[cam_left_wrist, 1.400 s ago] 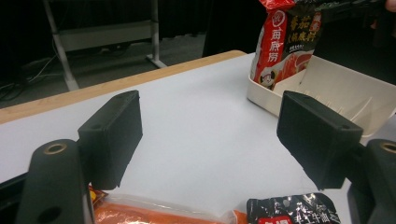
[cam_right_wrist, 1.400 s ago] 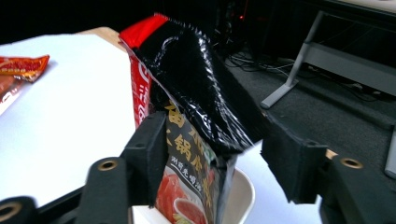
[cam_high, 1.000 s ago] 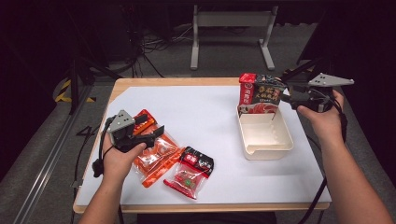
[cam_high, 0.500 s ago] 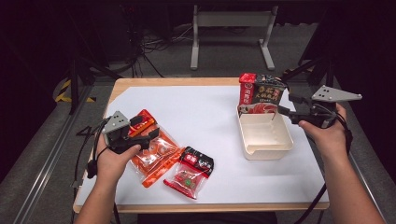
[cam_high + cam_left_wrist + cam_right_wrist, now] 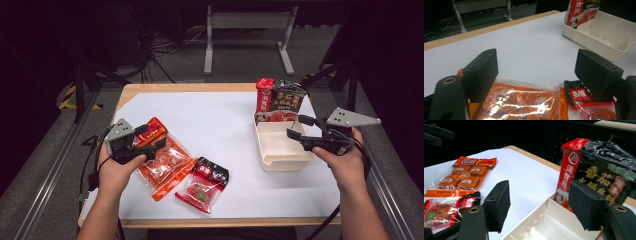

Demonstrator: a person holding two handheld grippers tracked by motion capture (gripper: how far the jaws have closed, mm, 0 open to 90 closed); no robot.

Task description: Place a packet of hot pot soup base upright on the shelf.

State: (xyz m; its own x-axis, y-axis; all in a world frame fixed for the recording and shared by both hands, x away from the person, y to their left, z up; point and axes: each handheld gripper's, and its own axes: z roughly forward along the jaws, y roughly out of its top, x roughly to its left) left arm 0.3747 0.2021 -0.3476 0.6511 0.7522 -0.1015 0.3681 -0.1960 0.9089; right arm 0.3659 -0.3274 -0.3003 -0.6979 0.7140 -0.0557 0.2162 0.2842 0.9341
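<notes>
My left gripper point(image 5: 154, 137) is open and hovers low over the far end of an orange snack packet point(image 5: 167, 165) lying flat at the table's left. In the left gripper view its jaws point(image 5: 536, 65) stand wide apart, with the orange packet point(image 5: 524, 102) below them. Beside it lies a small red-and-black packet point(image 5: 205, 182). My right gripper point(image 5: 299, 127) is open over the right rim of a cream tray point(image 5: 280, 160). Its jaws have just been opening a little further, with nothing between them. A red-and-black pouch point(image 5: 277, 100) stands upright in the tray's far end, just beyond the right gripper point(image 5: 539, 200).
White paper covers the wooden table point(image 5: 150, 89). The tray's point(image 5: 544, 220) near compartment is empty. Cables trail from both grippers off the table's near corners. Dark floor and a metal stand point(image 5: 247, 20) lie beyond the far edge.
My right gripper has drawn back from the upright pouch toward the near side, along the tray's right rim. My left gripper has barely shifted.
</notes>
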